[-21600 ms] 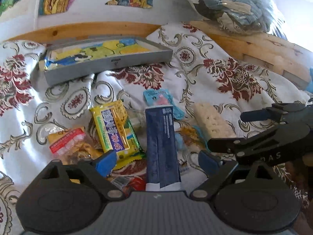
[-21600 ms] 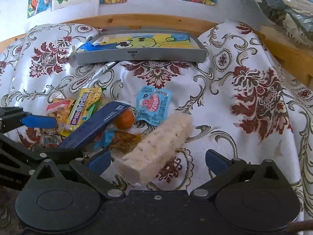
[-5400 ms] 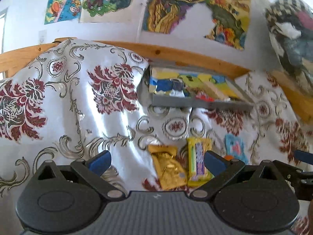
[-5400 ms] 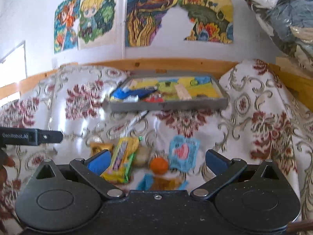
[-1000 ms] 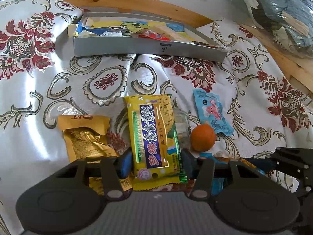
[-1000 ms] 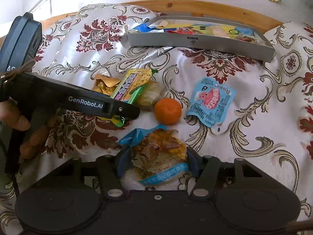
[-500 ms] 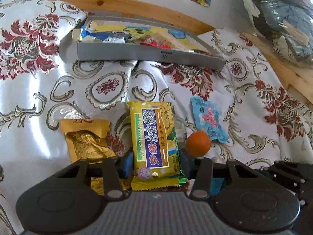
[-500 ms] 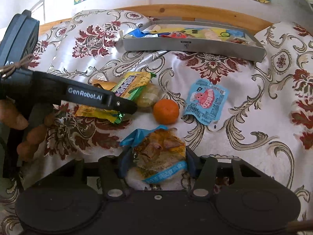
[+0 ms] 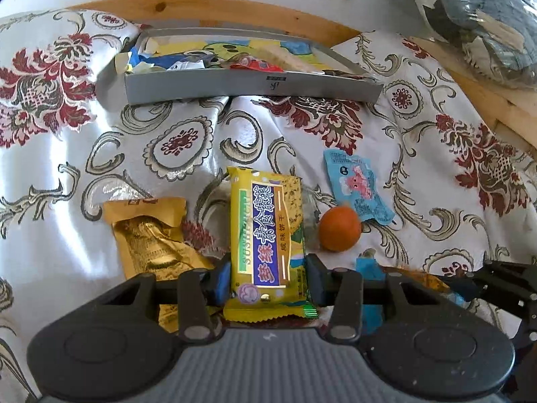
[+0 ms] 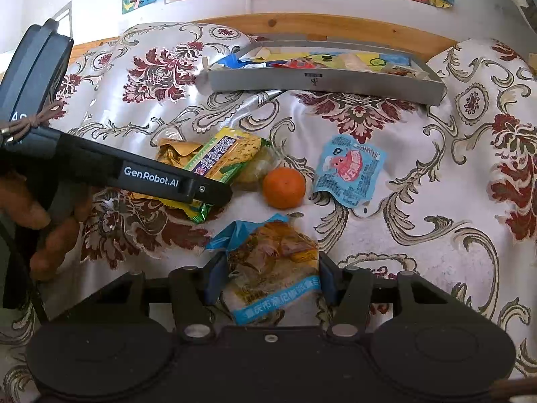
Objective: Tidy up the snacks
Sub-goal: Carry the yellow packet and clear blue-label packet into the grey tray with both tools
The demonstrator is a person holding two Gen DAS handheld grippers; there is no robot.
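Observation:
My left gripper (image 9: 266, 277) is shut on the near end of a yellow cracker pack (image 9: 266, 231), which is lifted a little off the cloth; the same yellow cracker pack (image 10: 223, 158) shows in the right wrist view under the left gripper's finger (image 10: 204, 189). My right gripper (image 10: 268, 277) is shut on a clear snack bag with blue edges (image 10: 273, 268). A grey tray (image 9: 251, 85) holding several snacks sits at the back, also seen as the grey tray (image 10: 322, 82). An orange (image 9: 339, 229), a light blue pouch (image 9: 357, 184) and a gold packet (image 9: 151, 235) lie loose on the cloth.
A floral satin cloth (image 9: 67, 154) covers the surface, with a wooden rail (image 9: 235, 3) behind the tray. A bagged bundle of dark fabric (image 9: 480, 23) sits at the far right. A person's hand (image 10: 40, 215) holds the left gripper's handle.
Both grippers have risen slightly with their packs still held, so the tray and the wall posters show higher and farther. The loose snacks have not moved.

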